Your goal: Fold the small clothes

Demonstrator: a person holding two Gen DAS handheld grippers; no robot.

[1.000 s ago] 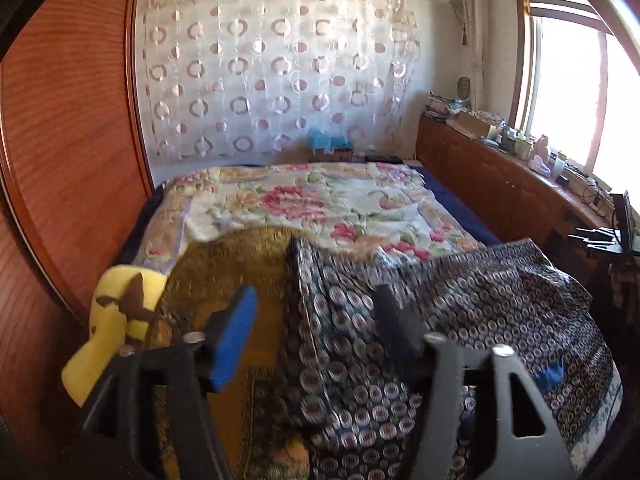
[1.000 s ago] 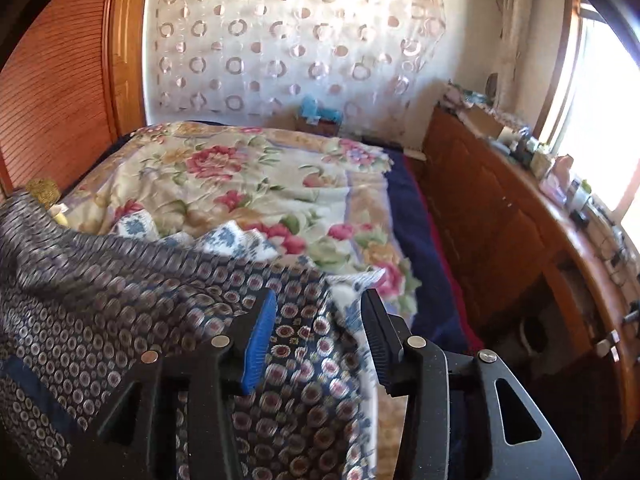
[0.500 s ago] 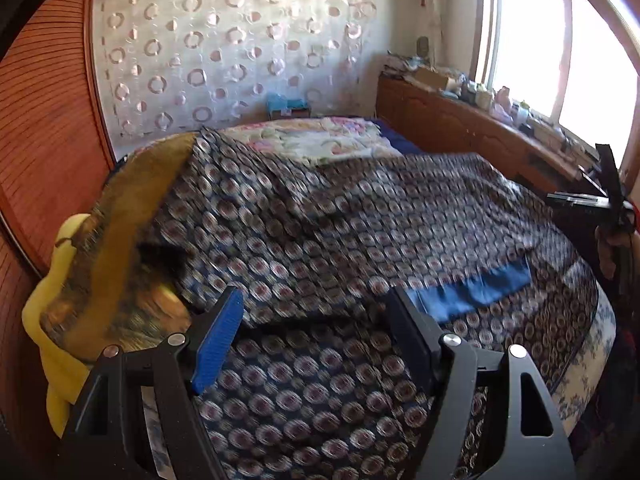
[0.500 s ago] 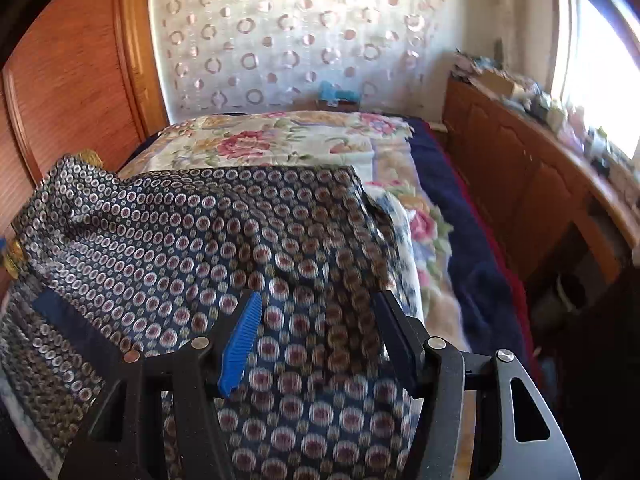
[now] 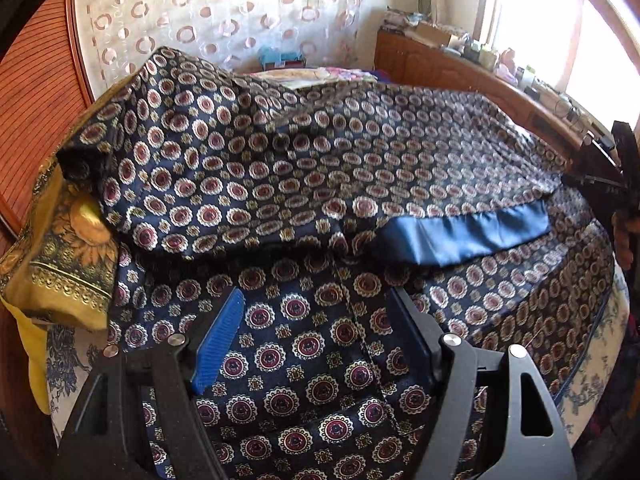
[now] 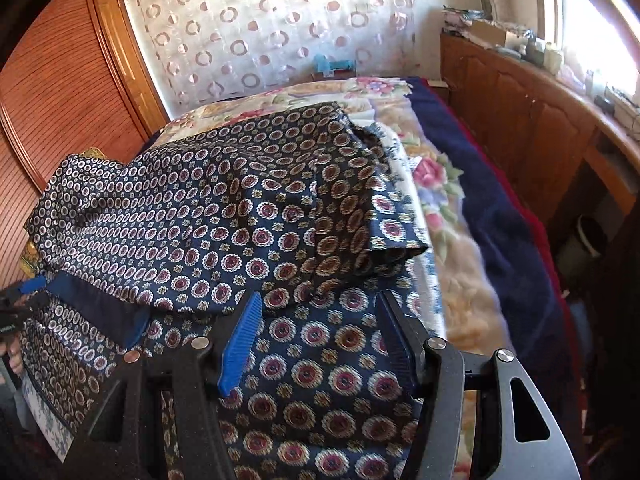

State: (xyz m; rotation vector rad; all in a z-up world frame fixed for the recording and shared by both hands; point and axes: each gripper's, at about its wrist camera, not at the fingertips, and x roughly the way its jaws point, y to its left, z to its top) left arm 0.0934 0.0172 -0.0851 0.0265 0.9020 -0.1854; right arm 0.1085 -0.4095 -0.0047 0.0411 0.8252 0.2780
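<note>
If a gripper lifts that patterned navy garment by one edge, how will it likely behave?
The garment will probably droop and slump: it already lies in soft folds and ridges. Its plain blue band looks glossy, so it may slide between pads. It seems thin, likely light.

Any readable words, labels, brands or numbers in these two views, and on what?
None can be read.
Small white marks on the black device at the left edge of the right wrist view: too blurred to read.
The patterned garment bears only medallion motifs, no lettering.
Clutter on the wooden counter: too small.
</note>
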